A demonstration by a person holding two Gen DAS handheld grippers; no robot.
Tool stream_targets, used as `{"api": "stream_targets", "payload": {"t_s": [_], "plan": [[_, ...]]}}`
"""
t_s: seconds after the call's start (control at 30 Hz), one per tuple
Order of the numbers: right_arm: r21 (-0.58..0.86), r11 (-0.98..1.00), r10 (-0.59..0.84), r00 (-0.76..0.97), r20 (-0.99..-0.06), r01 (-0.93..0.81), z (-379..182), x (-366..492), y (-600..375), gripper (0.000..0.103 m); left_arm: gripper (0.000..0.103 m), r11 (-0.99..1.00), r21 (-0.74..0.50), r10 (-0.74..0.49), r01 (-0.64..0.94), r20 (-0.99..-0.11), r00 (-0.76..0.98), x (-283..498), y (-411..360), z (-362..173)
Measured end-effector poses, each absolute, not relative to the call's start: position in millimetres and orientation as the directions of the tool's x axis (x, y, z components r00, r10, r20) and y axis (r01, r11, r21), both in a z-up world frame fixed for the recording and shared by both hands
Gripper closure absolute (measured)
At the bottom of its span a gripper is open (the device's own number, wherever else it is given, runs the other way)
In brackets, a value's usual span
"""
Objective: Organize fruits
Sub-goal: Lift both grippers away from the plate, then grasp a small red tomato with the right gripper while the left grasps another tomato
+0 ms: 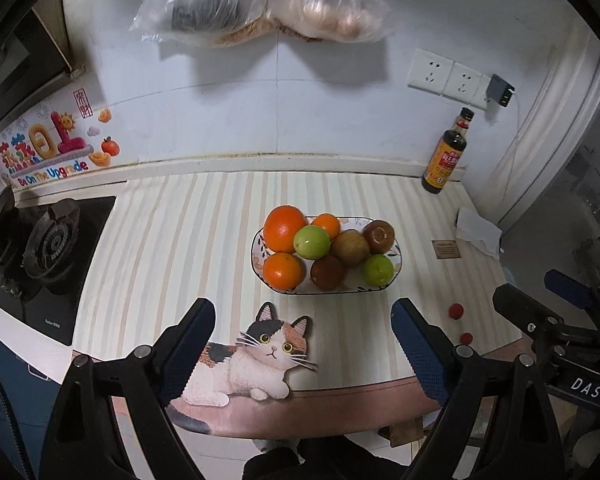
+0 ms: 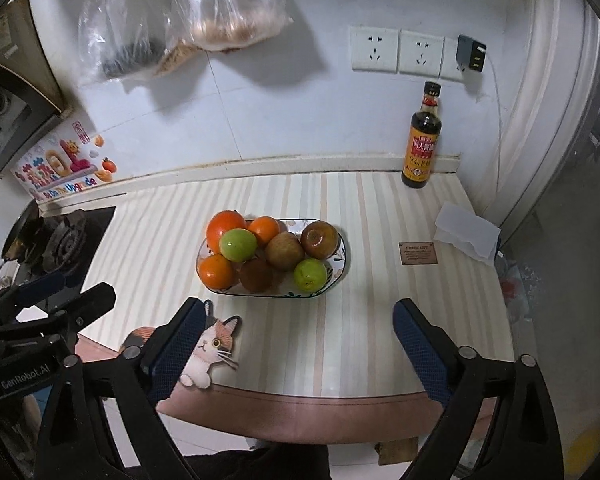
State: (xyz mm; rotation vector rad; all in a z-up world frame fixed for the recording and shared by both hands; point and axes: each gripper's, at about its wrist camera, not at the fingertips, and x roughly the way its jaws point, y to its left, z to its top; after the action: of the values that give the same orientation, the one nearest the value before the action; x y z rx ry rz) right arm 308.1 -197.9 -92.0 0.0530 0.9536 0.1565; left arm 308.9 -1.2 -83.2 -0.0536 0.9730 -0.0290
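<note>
An oval patterned plate (image 1: 260, 250) (image 2: 342, 254) stands in the middle of the striped counter mat. It holds three oranges (image 1: 283, 228) (image 2: 225, 229), two green fruits (image 1: 311, 242) (image 2: 238, 244) and three brown fruits (image 1: 350, 247) (image 2: 285, 250). My left gripper (image 1: 303, 312) is open and empty, near the counter's front edge, in front of the plate. My right gripper (image 2: 300, 312) is open and empty, also in front of the plate. The right gripper also shows in the left wrist view (image 1: 540, 292), and the left gripper shows in the right wrist view (image 2: 80, 288).
A cat-shaped mat (image 1: 256, 360) (image 2: 212, 350) lies at the front edge. A dark sauce bottle (image 1: 446, 154) (image 2: 422, 140) stands at the back right by the wall. A gas stove (image 1: 48, 248) (image 2: 56, 244) is at the left. Two small red things (image 1: 456, 311) and white paper (image 1: 478, 232) (image 2: 466, 236) lie at the right.
</note>
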Motion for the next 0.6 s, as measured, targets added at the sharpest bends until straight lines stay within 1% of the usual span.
{"api": "stream_targets", "payload": {"t_s": [0.17,0.43,0.53,0.6], "plan": [[0.112,0.988,0.155,0.589,-0.793,-0.108,-78.3,291.6,-198.8,0.003,0.013,0.998,-0.056,-0.045,0.0,-0.811,0.583,297.2,-4.5,-74.7],[0.119,0.988,0.154,0.599,-0.786,-0.098,-75.2,283.3,-206.3,0.003,0.013,0.998,-0.066,-0.047,-0.01,-0.804,0.593,290.1,-5.7,-70.7],[0.129,0.987,0.16,0.596,-0.787,-0.095,-77.5,284.6,-209.2,0.003,0.001,0.998,-0.062,-0.043,-0.014,-0.808,0.587,292.2,-6.6,-73.3],[0.14,0.986,0.166,0.595,-0.786,-0.09,-79.2,285.6,-211.7,0.003,0.001,0.998,-0.053,-0.032,-0.018,-0.808,0.588,293.8,-8.5,-75.0]]}}
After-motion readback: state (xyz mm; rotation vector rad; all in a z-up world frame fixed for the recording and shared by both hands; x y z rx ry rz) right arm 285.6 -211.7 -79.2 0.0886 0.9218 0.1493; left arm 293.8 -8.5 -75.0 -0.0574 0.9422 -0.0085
